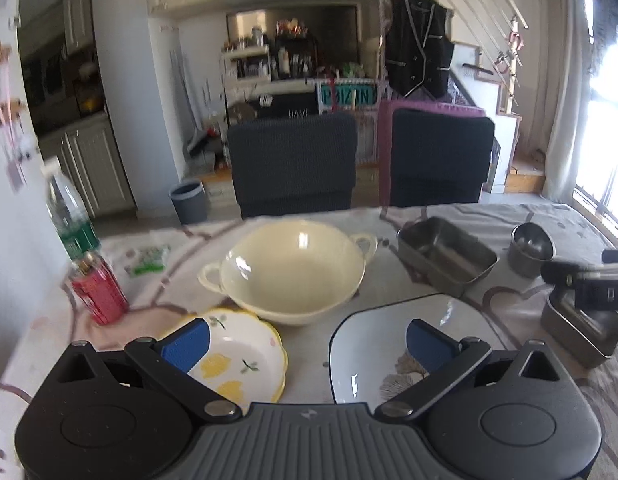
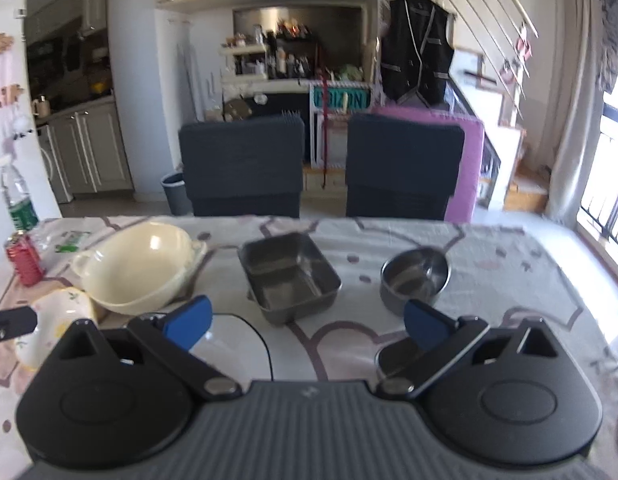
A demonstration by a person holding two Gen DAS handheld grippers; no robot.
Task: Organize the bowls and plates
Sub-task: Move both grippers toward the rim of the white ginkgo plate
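Note:
A cream two-handled bowl (image 1: 295, 270) (image 2: 139, 266) sits mid-table. In front of it are a lemon-print dish (image 1: 245, 360) (image 2: 61, 320) and a white dark-rimmed square plate (image 1: 373, 344) (image 2: 237, 344). A steel rectangular tray (image 1: 447, 254) (image 2: 291, 276) and a small steel cup (image 1: 531, 248) (image 2: 415, 276) stand farther right. Another steel tray (image 1: 581, 328) (image 2: 397, 354) lies near the right gripper. My left gripper (image 1: 307, 344) is open and empty, above the dish and plate. My right gripper (image 2: 307, 324) is open and empty, above the table.
A red can (image 1: 99, 292) (image 2: 25, 264) and a water bottle (image 1: 69, 216) (image 2: 17, 200) stand at the table's left edge beside a green packet (image 1: 149, 260). Two dark chairs (image 1: 293, 164) (image 2: 405, 164) stand behind the far edge. The tablecloth (image 2: 509, 280) covers the table.

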